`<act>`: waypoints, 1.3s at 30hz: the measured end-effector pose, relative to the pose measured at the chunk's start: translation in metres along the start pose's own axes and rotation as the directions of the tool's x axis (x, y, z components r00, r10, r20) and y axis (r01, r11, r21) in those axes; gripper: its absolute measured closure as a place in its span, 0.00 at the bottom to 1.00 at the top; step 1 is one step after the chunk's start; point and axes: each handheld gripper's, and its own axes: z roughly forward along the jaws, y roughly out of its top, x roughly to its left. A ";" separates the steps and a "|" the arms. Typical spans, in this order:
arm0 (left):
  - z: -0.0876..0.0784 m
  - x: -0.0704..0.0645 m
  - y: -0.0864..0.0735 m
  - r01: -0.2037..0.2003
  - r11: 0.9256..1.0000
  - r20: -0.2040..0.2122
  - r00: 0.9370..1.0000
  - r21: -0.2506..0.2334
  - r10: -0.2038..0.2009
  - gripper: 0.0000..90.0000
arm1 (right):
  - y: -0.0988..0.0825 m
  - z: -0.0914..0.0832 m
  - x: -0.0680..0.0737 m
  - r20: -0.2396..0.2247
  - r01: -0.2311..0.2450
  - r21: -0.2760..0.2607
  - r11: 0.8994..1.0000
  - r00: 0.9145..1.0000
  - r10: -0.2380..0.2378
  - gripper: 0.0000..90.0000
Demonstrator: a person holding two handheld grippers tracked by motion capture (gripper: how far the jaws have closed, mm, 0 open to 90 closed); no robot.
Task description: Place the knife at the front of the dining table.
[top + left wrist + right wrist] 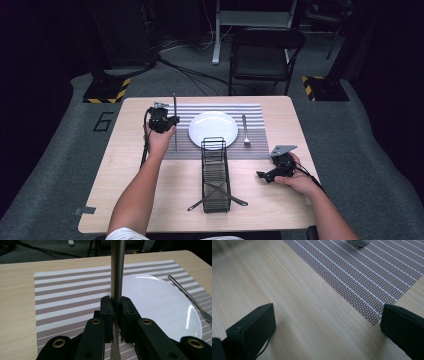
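Left tool (115, 315) pinches knife (117, 272) upright, plate (160, 302) just right of it. Narrow grip: knife may pivot, strike plate. Right tool (327, 325) spread, empty, over counter (299, 302).

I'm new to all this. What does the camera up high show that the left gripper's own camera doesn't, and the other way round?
High view alone: the wire rack with utensils crossed in it, the right gripper open above bare table, both forearms, and the chair beyond the table.

Left gripper view alone: a close look at its jaws shut tight on the metal utensil handle, which runs straight up.

Both: the left gripper, that handle, the white plate, the striped placemat, the fork and the wooden table.
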 end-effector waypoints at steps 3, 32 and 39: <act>0.003 0.003 -0.001 0.028 1.000 -0.001 1.000 -0.013 -0.028 0.91 | 0.000 0.000 0.000 0.000 0.001 0.000 1.000 1.000 -0.001 0.00; 0.046 0.027 -0.018 0.219 0.975 -0.045 0.974 -0.018 -0.220 0.91 | 0.000 0.000 0.000 0.000 -0.004 0.001 1.000 1.000 0.004 0.00; 0.057 0.033 -0.024 0.254 0.967 -0.066 0.965 -0.001 -0.254 0.92 | 0.000 0.000 0.000 -0.002 -0.003 0.002 1.000 1.000 0.003 0.00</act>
